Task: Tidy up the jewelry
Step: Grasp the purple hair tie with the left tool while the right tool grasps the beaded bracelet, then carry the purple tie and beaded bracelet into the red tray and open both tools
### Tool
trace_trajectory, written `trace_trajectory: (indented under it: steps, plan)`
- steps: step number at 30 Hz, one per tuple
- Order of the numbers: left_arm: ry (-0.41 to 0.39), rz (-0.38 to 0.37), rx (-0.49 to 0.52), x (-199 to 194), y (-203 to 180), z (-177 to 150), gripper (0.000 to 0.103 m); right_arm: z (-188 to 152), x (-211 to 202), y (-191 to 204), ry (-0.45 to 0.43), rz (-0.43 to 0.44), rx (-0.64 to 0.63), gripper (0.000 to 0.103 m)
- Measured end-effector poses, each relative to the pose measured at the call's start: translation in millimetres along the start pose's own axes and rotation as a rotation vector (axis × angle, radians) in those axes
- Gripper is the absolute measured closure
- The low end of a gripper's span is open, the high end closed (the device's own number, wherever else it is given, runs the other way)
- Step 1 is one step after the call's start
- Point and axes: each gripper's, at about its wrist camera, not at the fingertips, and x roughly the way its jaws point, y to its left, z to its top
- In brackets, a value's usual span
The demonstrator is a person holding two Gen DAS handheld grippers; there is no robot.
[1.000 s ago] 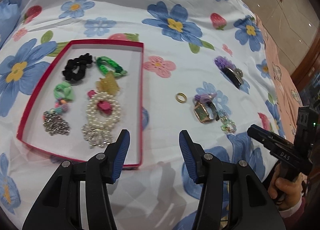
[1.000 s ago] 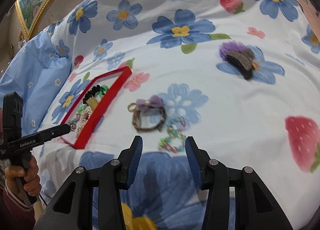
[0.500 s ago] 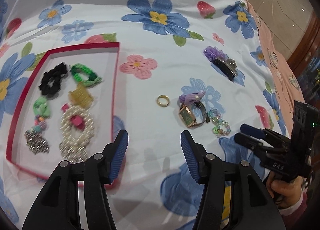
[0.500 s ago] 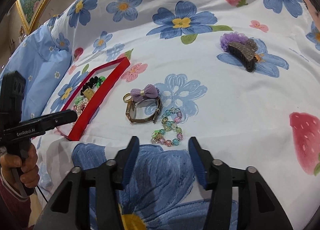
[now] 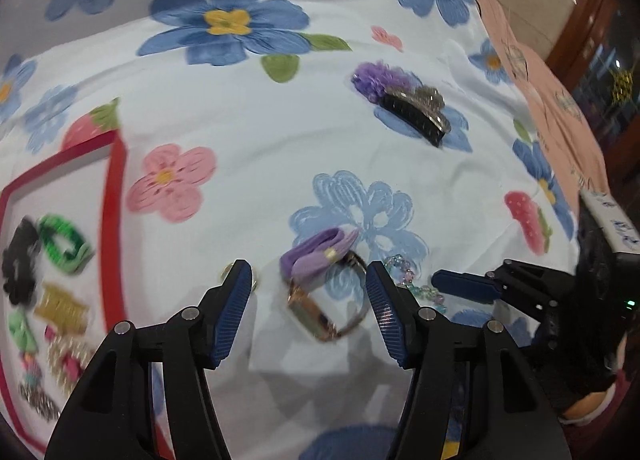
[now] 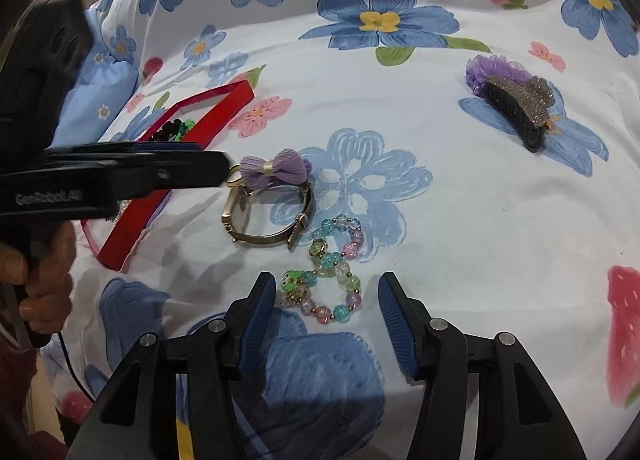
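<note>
A gold watch (image 5: 324, 316) with a purple bow (image 5: 316, 256) lies on the flowered sheet between the fingers of my open left gripper (image 5: 310, 300). A gold ring (image 5: 228, 272) peeks beside the left finger. The watch (image 6: 264, 215) and bow (image 6: 276, 171) also show in the right wrist view. A pastel bead bracelet (image 6: 332, 268) lies just ahead of my open right gripper (image 6: 328, 320). The red box (image 5: 114, 219) at the left holds several hair ties and bracelets. A purple scrunchie with a black claw clip (image 5: 412, 115) lies farther off.
The flowered sheet (image 6: 440, 199) covers a soft bed. The left gripper's body (image 6: 100, 175) reaches in from the left in the right wrist view. The right gripper's fingers (image 5: 464, 286) show at the right in the left wrist view. A pink cloth (image 5: 540, 59) lies at the far right edge.
My left gripper has moved right and forward from the red box to straddle the watch. My right gripper has moved closer to the bead bracelet. Both stay open.
</note>
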Motion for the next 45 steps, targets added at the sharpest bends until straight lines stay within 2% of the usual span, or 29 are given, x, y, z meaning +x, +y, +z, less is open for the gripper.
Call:
trace_trajectory:
  steps: [4, 5, 6, 7, 9, 15, 25, 33, 45]
  plan:
    - [0.012, 0.006, 0.01, 13, -1, 6, 0.045, 0, 1, -4, -0.001, -0.031, -0.006, 0.073]
    - [0.008, 0.001, 0.014, 15, -1, 6, 0.053, -1, 1, -6, -0.004, -0.035, -0.005, 0.076]
    - [0.008, -0.005, 0.017, 16, -1, 6, 0.072, -1, 0, -7, -0.007, -0.038, -0.002, 0.081]
    - [0.016, -0.019, 0.019, 18, -1, 6, 0.081, -1, 0, -10, -0.01, -0.035, 0.008, 0.086]
    - [0.014, -0.036, 0.017, 19, -1, 6, 0.09, -2, -2, -14, -0.019, -0.012, 0.034, 0.087]
    - [-0.023, -0.043, 0.006, 6, -1, 3, 0.092, 1, -10, -15, -0.04, 0.008, 0.058, 0.087]
    - [-0.112, -0.057, -0.103, -47, 23, -19, 0.092, 18, -41, -2, -0.124, 0.032, 0.058, 0.087]
    - [-0.181, -0.044, -0.221, -86, 52, -46, 0.092, 31, -52, 24, -0.161, 0.071, 0.021, 0.087]
    - [-0.231, 0.002, -0.324, -126, 90, -88, 0.092, 42, -49, 71, -0.164, 0.147, -0.04, 0.087]
